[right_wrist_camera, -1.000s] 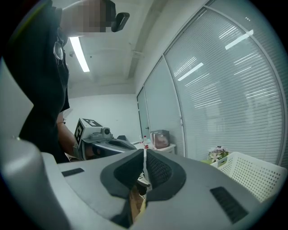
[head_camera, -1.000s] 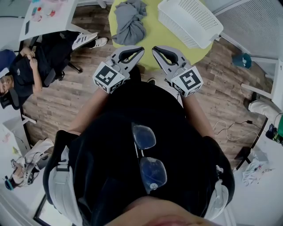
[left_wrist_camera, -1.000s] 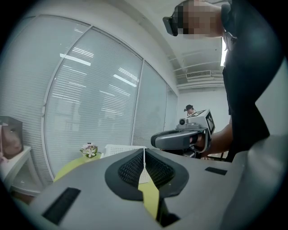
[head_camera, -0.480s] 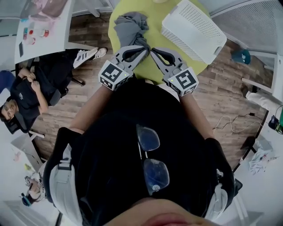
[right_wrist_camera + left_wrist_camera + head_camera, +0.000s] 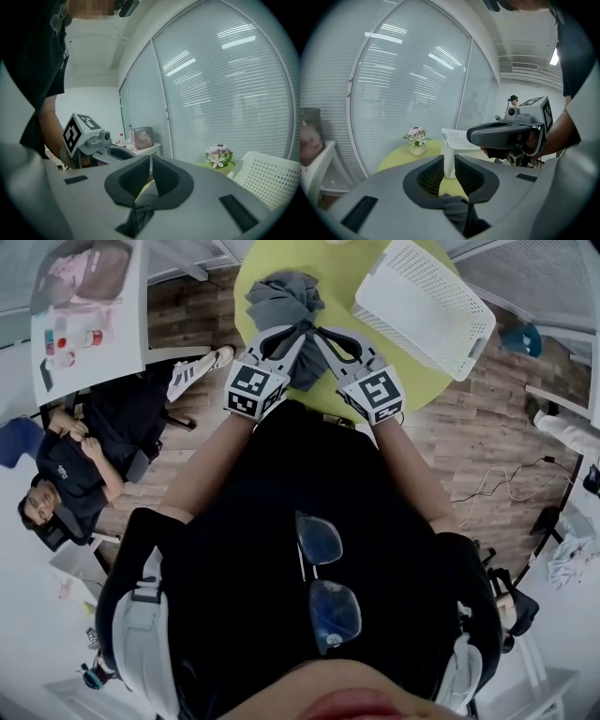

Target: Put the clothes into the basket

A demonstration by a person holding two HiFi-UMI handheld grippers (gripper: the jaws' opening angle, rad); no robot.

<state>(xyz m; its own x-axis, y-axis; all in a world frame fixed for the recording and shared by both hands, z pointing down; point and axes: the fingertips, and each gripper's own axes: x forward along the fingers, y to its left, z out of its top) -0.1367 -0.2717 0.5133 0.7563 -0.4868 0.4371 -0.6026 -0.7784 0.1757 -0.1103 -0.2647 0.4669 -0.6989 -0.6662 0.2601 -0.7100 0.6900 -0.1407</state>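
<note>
A crumpled grey garment (image 5: 284, 298) lies on the round yellow-green table (image 5: 342, 273), with a white perforated basket (image 5: 422, 301) to its right. My left gripper (image 5: 292, 334) and right gripper (image 5: 322, 334) hover side by side over the garment's near edge, tips angled toward each other. In the left gripper view the left gripper (image 5: 449, 161) has a narrow gap and its jaws are opening with nothing between them; grey cloth (image 5: 454, 206) shows below and the basket (image 5: 457, 140) beyond. The right gripper (image 5: 150, 161) is shut and empty, with cloth (image 5: 139, 216) under it.
A small flower pot (image 5: 416, 140) stands at the table's far side by the window blinds. A seated person (image 5: 75, 465) is on the left near a white desk (image 5: 80, 306) with small items. Cables (image 5: 497, 488) lie on the wood floor at right.
Both grippers have moved forward from over the floor to over the table edge and the grey garment. Their tips have come closer together.
</note>
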